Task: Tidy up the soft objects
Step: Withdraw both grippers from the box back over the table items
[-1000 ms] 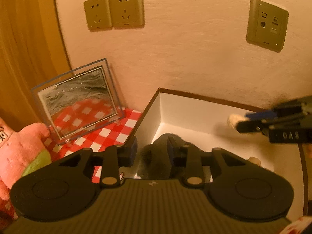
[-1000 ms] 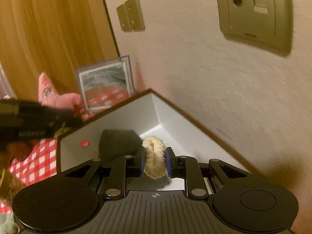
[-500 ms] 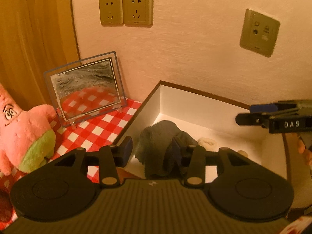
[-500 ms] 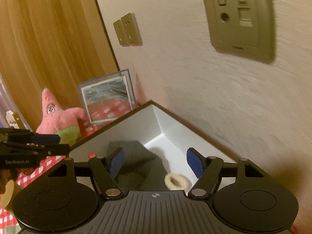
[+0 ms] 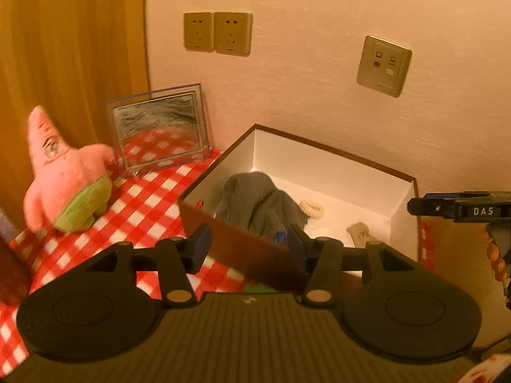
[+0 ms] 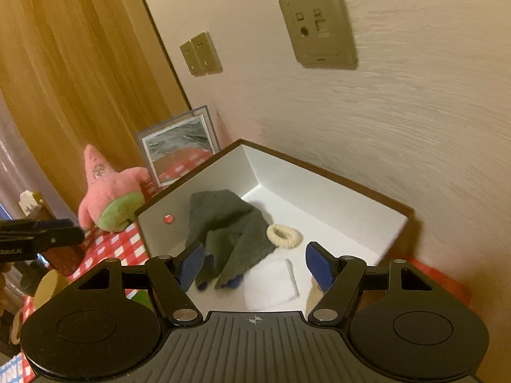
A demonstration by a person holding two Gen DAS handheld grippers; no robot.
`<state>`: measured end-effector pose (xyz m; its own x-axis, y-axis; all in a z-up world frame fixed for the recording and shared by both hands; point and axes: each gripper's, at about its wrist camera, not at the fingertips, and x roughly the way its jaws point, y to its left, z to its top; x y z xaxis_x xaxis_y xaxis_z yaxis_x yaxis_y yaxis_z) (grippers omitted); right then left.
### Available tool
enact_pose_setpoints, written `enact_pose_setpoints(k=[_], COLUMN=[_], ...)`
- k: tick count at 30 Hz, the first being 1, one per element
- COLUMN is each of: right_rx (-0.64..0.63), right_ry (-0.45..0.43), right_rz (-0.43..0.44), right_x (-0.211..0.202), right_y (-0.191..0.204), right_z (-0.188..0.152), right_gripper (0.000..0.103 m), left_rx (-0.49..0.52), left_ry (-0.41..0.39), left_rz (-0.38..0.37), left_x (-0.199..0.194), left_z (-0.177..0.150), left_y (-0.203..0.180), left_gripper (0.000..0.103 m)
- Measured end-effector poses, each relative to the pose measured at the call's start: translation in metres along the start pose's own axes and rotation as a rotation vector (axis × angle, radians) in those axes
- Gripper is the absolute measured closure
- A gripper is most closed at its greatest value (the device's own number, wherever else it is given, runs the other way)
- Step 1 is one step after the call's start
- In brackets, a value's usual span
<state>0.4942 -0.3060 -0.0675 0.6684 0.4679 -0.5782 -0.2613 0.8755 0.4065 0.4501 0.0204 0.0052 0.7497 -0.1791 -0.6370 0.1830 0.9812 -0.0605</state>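
A brown box with a white inside [image 5: 322,156] [image 6: 319,185] stands against the wall. In it lie a dark grey cloth [image 5: 258,204] [image 6: 230,223], a cream scrunchie [image 5: 312,208] [image 6: 284,235], a folded white cloth [image 6: 271,282] and a small beige piece [image 5: 359,233]. My left gripper [image 5: 249,247] hangs in front of the box's near wall, its jaws opening with nothing between them. My right gripper [image 6: 255,261] stands open above the box, empty; it also shows at the right edge of the left wrist view [image 5: 424,206]. A pink starfish plush [image 5: 67,178] [image 6: 111,191] sits on the red checked tablecloth [image 5: 153,210].
A clear picture frame [image 5: 159,131] [image 6: 179,146] leans on the wall left of the box. Wall sockets [image 5: 217,33] [image 6: 319,25] sit above. A wooden panel [image 5: 64,48] closes the left side. A person's fingers [image 5: 496,258] show at the right edge.
Both grippers let go and opened: the grey cloth and the scrunchie now lie in the box. Both pulled back and up, away from the box.
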Motion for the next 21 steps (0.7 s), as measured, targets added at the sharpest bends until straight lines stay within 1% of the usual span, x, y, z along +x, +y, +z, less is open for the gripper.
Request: enact_pose_setpoints(k=[3, 6, 12, 21], right_rx=[0.003, 0.004, -0.012, -0.039], right_ry=[-0.007, -0.011, -0.002, 0.064], right_rz=[0.011, 0.026, 0.055, 0.074], right_x=[-0.024, -0.043, -0.073, -0.092], right_y=[0.006, 0.015, 0.035, 0.058], right_z=[-0.012, -0.023, -0.046, -0.084], right_gripper=[0.033, 0.033, 0.033, 0.033], left_rx=[-0.021, -0.045, -0.094, -0.186], left_ry=[0.006, -0.003, -0.007, 0.021], left_rz=[0.02, 0.037, 0.085, 0.179], left_x=[-0.025, -0.051, -0.096, -0.143], left_z=[-0.016, -0.032, -0.068, -0.121], left_y=[0.003, 0.006, 0.014, 0.032], left_gripper=[0.051, 0.047, 0.046, 0.046])
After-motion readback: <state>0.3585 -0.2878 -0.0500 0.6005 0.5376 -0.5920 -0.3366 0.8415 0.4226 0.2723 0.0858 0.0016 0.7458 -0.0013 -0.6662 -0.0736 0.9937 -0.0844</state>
